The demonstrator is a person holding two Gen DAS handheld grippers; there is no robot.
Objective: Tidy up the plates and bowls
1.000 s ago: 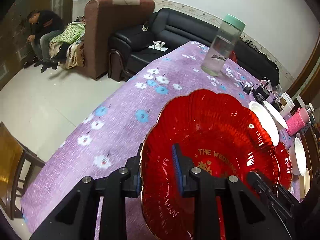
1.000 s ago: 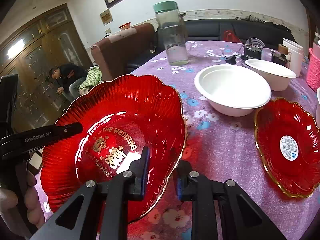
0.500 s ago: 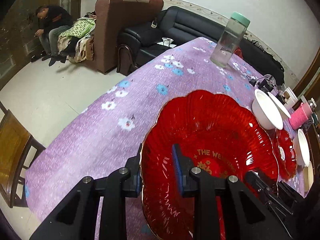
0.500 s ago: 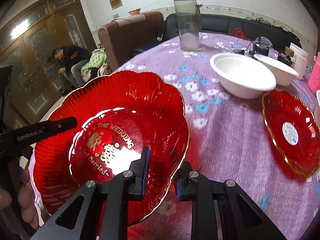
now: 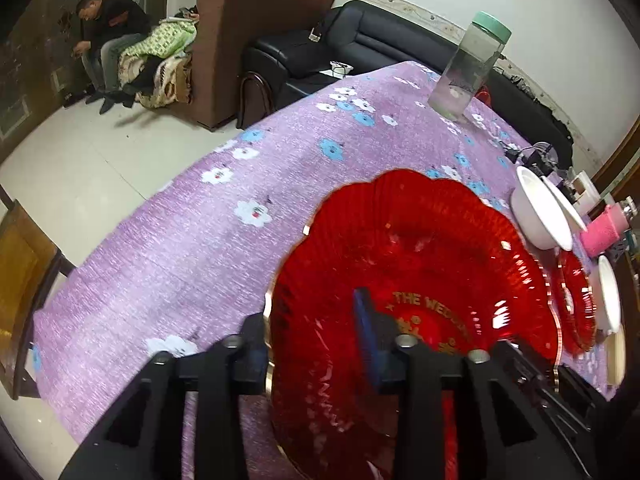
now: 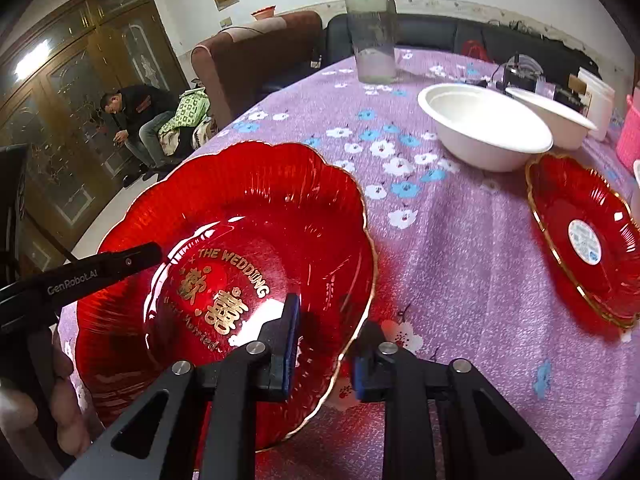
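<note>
A large red scalloped plate (image 6: pixel 256 232) with gold wedding lettering hangs low over the purple flowered tablecloth (image 6: pixel 460 264). My right gripper (image 6: pixel 324 348) is shut on its near right rim. My left gripper (image 5: pixel 316 344) is shut on its opposite rim; the plate fills that view (image 5: pixel 432 248). A smaller red plate (image 6: pixel 584 240) with a round sticker lies to the right. Two white bowls (image 6: pixel 484 132) stand behind it and also show in the left wrist view (image 5: pixel 538 216).
A clear jar with a green lid (image 6: pixel 372 28) stands at the table's far side. A pink basket (image 6: pixel 630 132), a white cup (image 6: pixel 596 96) and cables lie far right. Sofas (image 5: pixel 256 44) and a seated person (image 5: pixel 108 36) are beyond the table. A wooden chair (image 5: pixel 20 272) stands at its left.
Both grippers and the large red plate have drawn back from the bowls and jar toward the near end of the table. The grips have not changed.
</note>
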